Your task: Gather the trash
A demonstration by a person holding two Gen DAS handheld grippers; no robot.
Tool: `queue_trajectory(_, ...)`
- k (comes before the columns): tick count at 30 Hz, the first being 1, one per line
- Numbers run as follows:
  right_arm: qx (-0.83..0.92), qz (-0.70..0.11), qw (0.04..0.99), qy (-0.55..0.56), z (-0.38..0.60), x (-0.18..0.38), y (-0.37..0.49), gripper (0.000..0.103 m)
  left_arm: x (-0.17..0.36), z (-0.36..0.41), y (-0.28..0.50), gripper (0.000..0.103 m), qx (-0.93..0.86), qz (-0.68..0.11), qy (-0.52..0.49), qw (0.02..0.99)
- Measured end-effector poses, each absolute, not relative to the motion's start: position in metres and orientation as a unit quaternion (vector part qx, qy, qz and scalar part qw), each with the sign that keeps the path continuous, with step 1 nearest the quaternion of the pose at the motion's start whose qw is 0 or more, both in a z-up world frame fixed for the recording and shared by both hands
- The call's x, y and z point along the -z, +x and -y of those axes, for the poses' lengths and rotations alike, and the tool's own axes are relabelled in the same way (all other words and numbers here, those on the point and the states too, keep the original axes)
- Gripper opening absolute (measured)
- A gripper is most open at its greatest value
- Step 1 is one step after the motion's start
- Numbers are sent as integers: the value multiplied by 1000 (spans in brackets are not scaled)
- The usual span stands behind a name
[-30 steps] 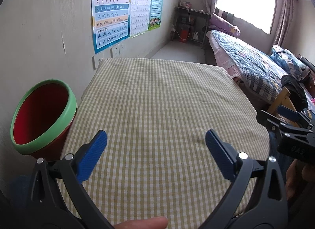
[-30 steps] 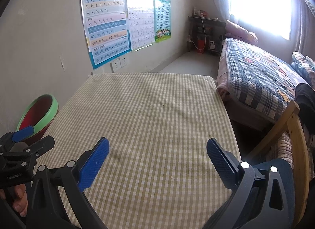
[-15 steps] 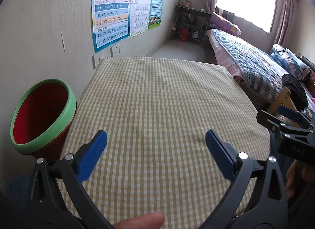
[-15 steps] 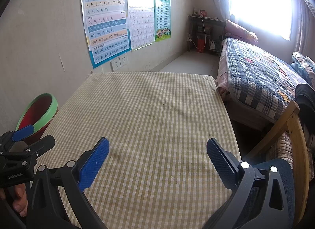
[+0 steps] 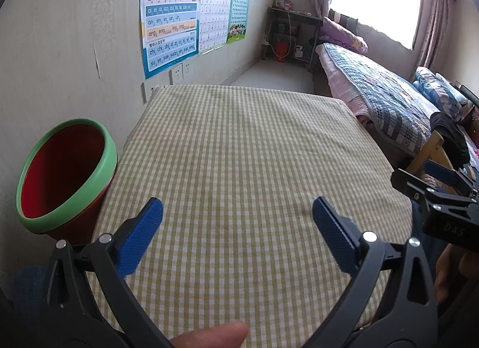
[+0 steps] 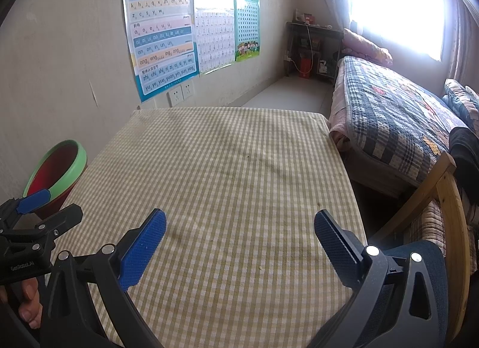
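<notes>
Checked yellow-and-white cloth covers the table (image 5: 239, 153), which runs away from both cameras toward a wall hung with pinyin charts (image 6: 161, 39) and a pair of wall sockets (image 6: 179, 93). Little has changed over the last second — both views hold almost the same framing, with only a slight drift of the left wrist camera and the thumb at its bottom edge shifting a touch.

At the table's left edge, against the wall, stands the red bin with a green rim (image 5: 66, 174), tilted open toward the left wrist view; no piece of trash can be made out on the cloth.

Both tools hover above the near end of the table — the left gripper (image 5: 238, 228) with its blue pads spread wide and nothing between them, the right gripper (image 6: 239, 237) likewise gaping and unladen. Beyond the table's right side lie a bed with a plaid quilt (image 6: 389, 114) and a wooden chair back (image 6: 449, 198), under a bright window (image 6: 395, 4).
</notes>
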State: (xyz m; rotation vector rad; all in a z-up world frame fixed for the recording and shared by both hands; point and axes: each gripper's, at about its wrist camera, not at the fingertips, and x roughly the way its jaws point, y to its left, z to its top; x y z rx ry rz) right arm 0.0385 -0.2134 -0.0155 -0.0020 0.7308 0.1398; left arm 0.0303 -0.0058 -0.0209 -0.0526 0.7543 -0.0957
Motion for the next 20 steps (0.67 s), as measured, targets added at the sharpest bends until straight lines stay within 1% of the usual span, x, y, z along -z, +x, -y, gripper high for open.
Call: queue_trajectory(20,-68,-358,931,-2,213,16,39,96,21,4,30,98,47,-365,-24,930)
